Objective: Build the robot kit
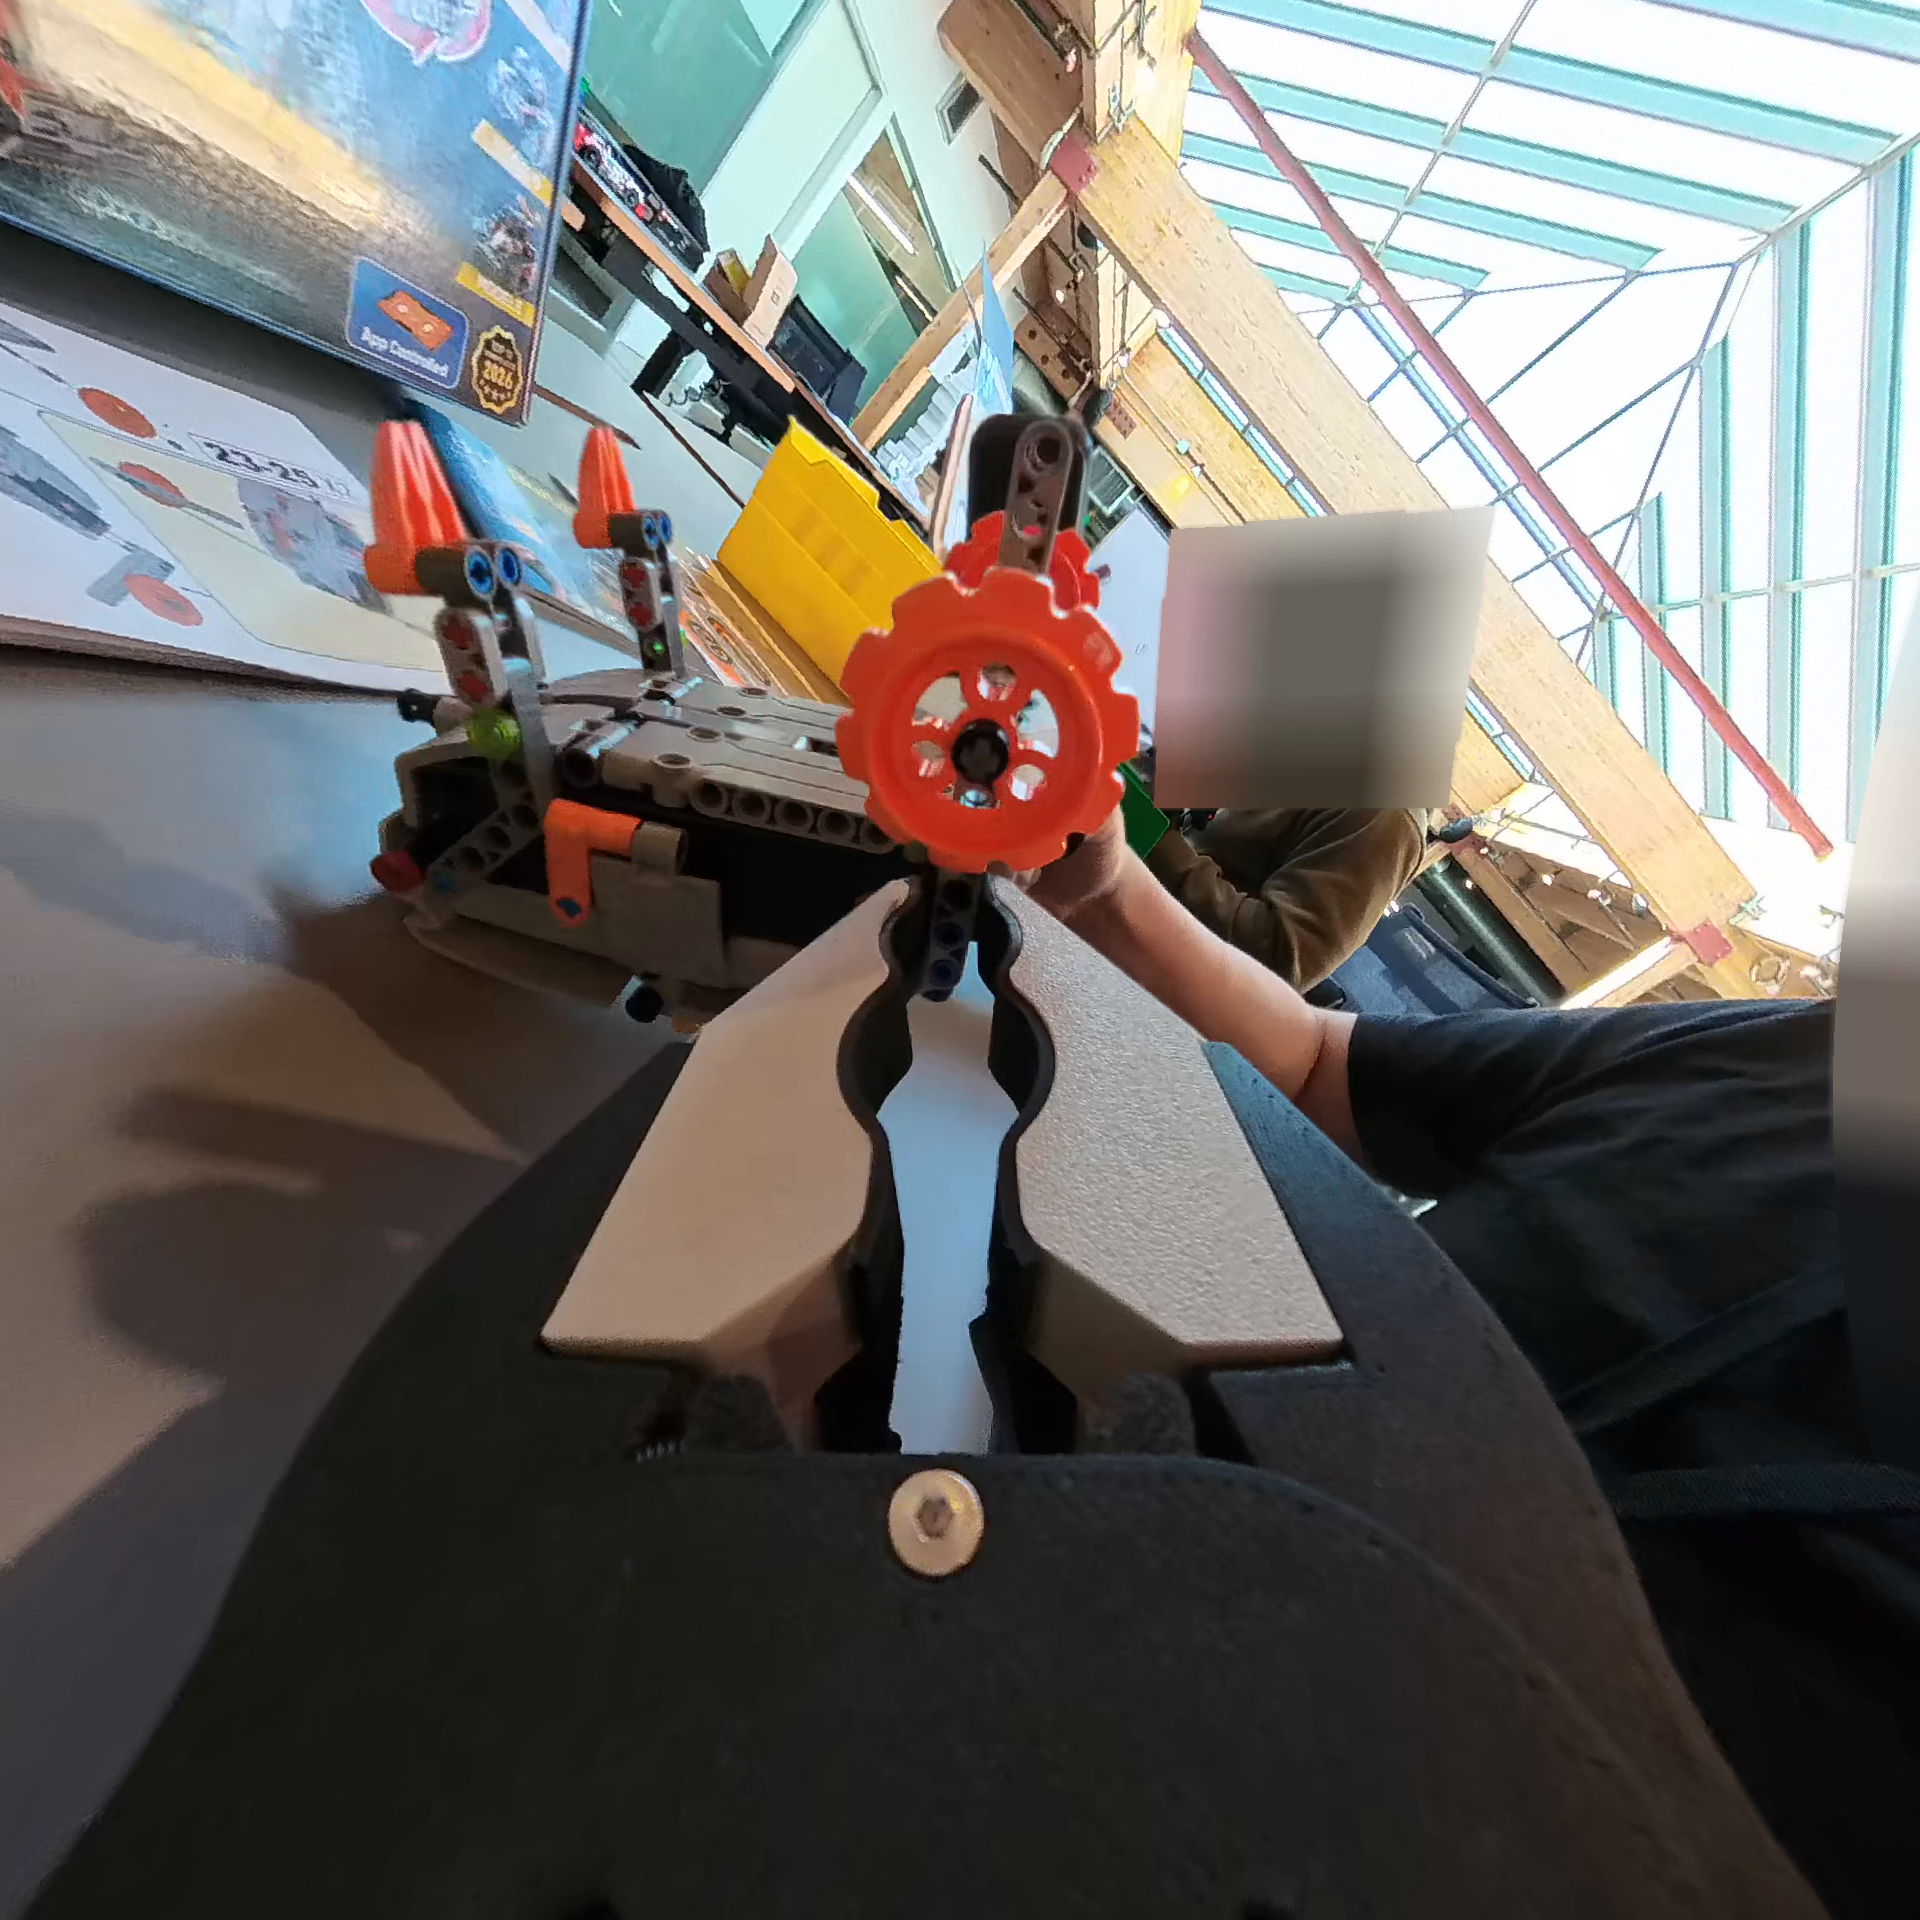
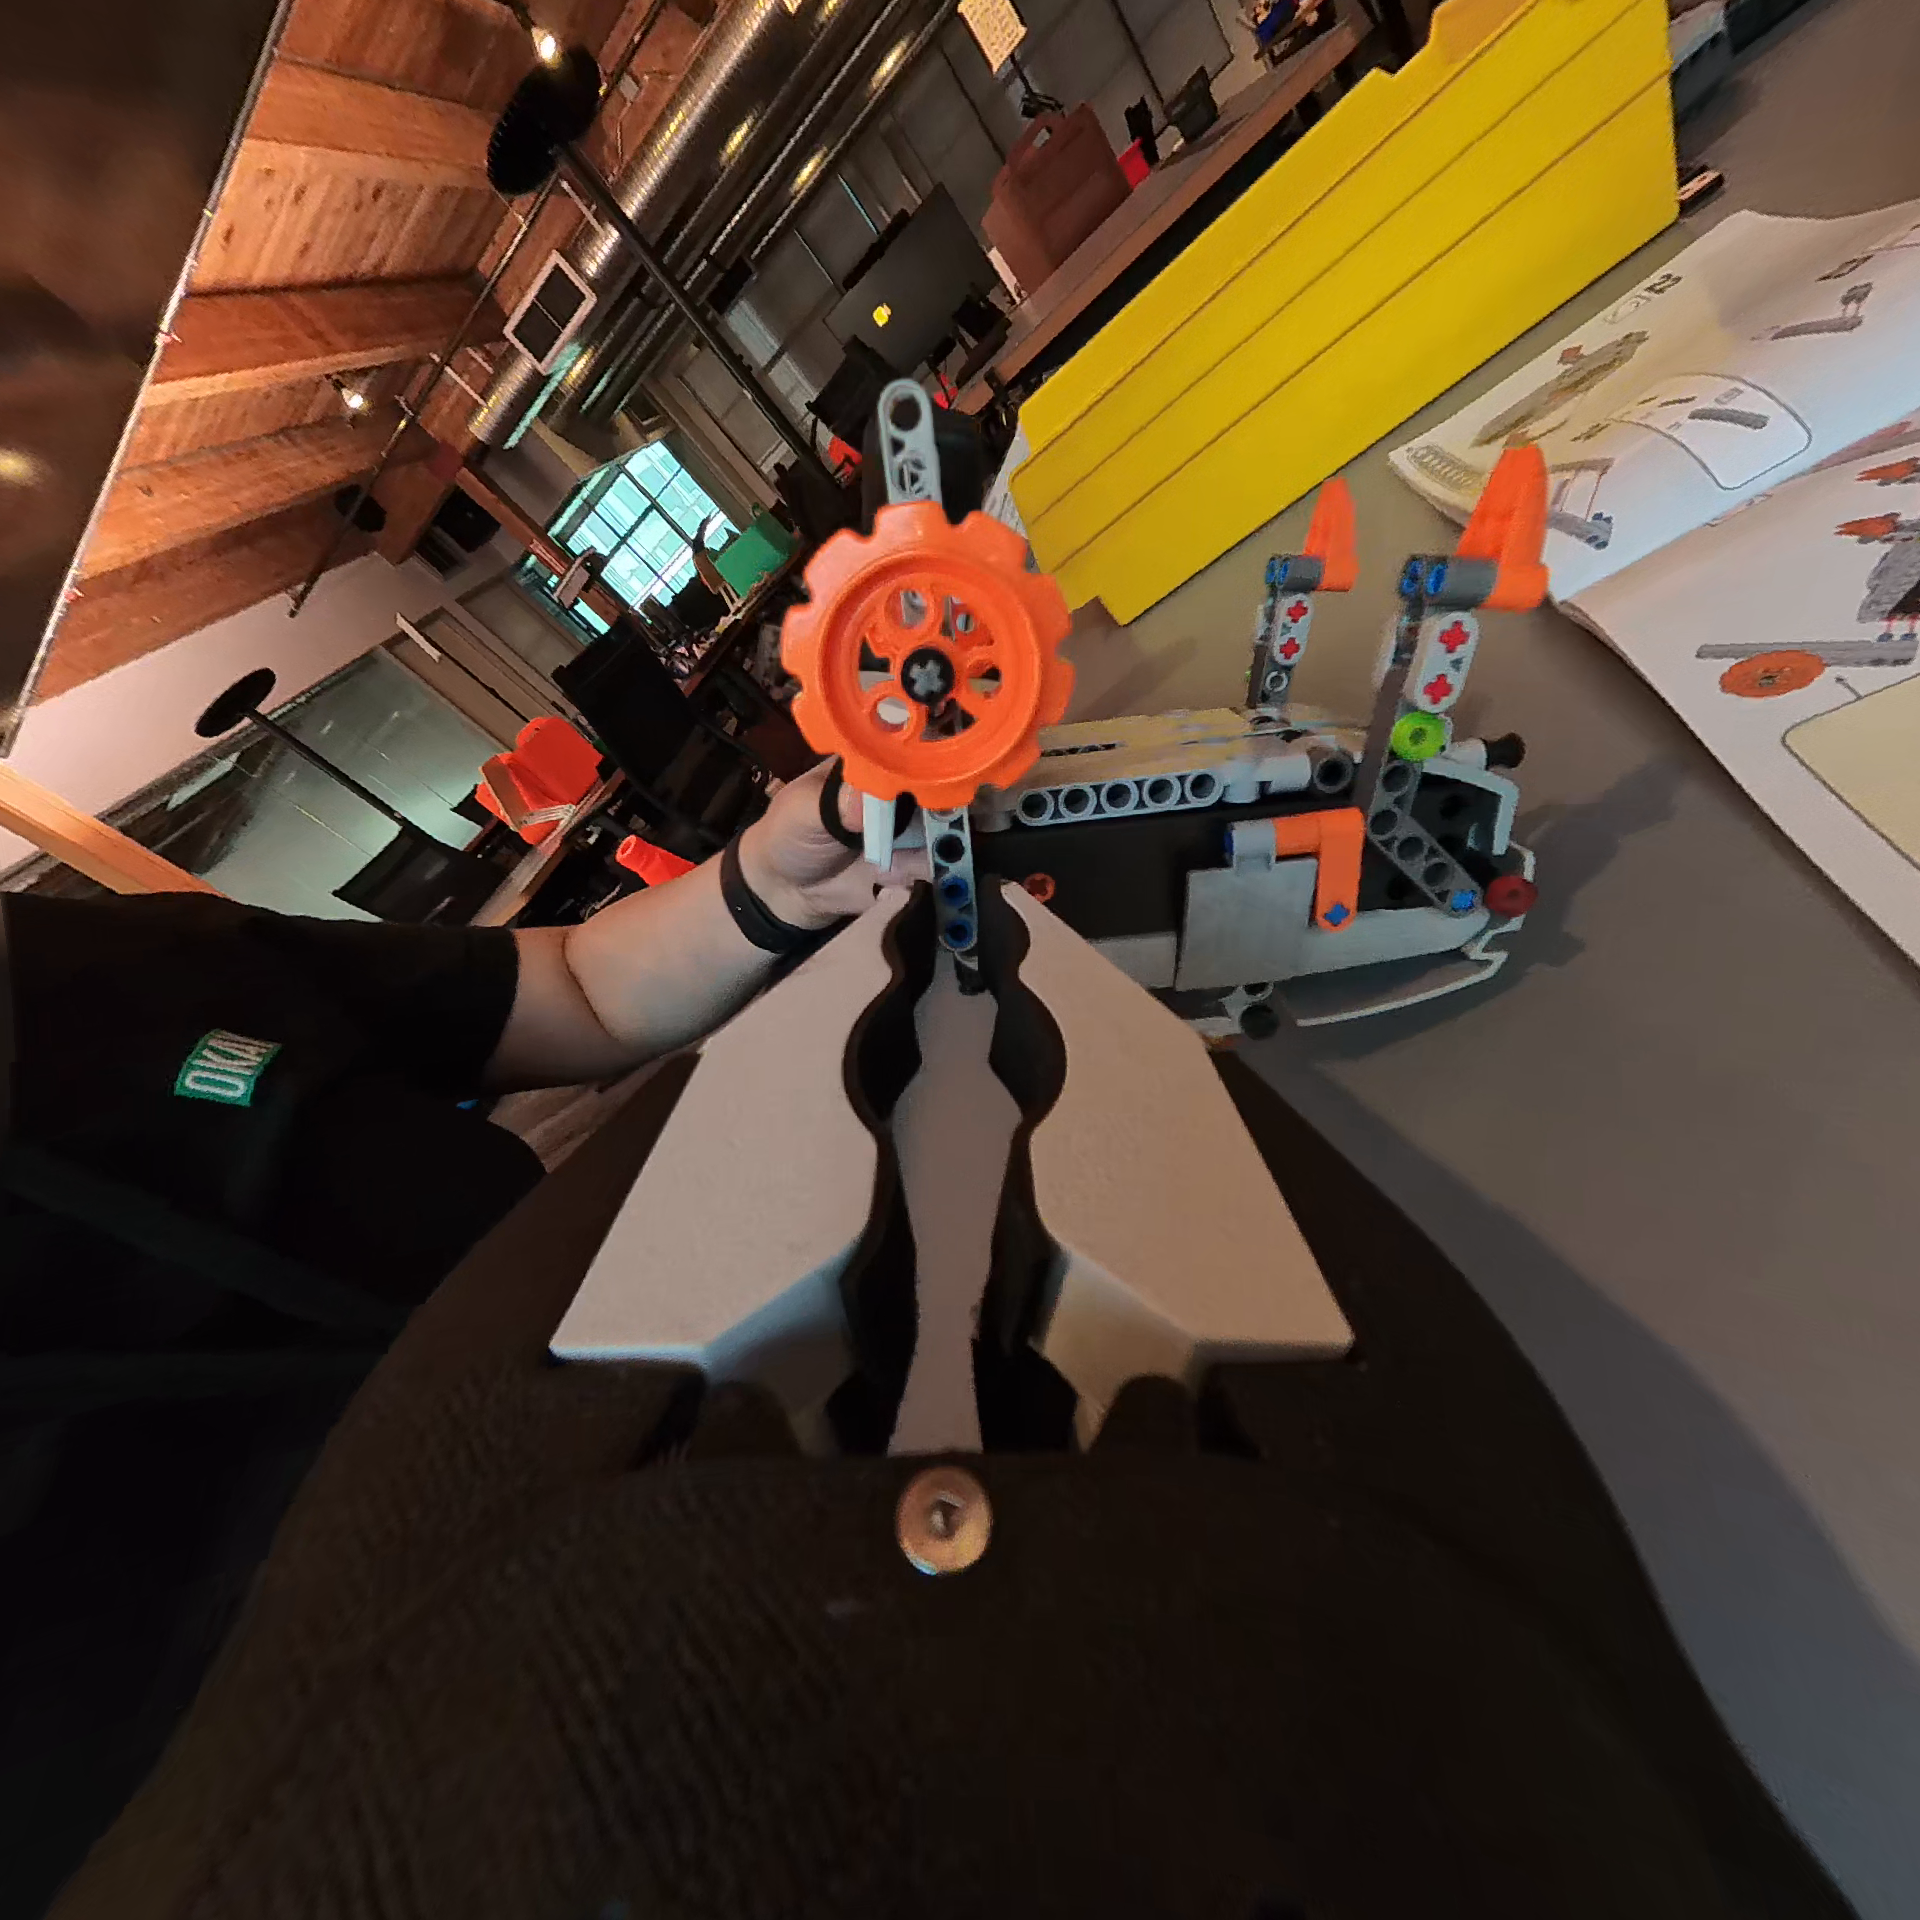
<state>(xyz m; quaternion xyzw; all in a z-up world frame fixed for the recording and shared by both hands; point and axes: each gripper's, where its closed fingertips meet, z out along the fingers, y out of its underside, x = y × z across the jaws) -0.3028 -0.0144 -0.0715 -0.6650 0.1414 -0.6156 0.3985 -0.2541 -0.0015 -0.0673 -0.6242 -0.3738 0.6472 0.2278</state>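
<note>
Left wrist view: both your left gripper and right gripper have jaws clamped on the grey beam under the orange sprocket wheel, so keep both grips square and the beam untwisted above the bench.

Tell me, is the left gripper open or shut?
Shut: the left gripper pinches the grey beam below the orange wheel.

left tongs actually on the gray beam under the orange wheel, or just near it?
Touching. The left wrist view shows the left tongs pinched on the gray beam below the orange wheel, both tips against its sides with no gap.
</note>
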